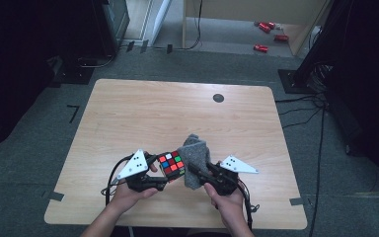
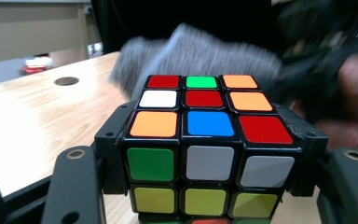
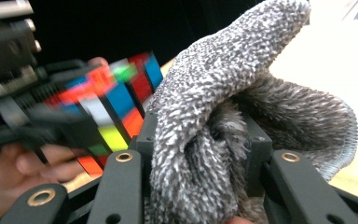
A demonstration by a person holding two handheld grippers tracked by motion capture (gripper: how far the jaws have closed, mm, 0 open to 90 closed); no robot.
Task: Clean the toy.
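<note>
Grey fuzzy cloth is pinched in the right claw, bunched against the multicoloured plastic puzzle cube clamped between the left claw's jaws, above the wooden table.

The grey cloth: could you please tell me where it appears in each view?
High view: grey cloth at bottom centre, right of the cube.
Left gripper view: blurred, top centre, behind the cube.
Right gripper view: centre foreground, between the jaws.
Shared landmark: the cube.
</note>
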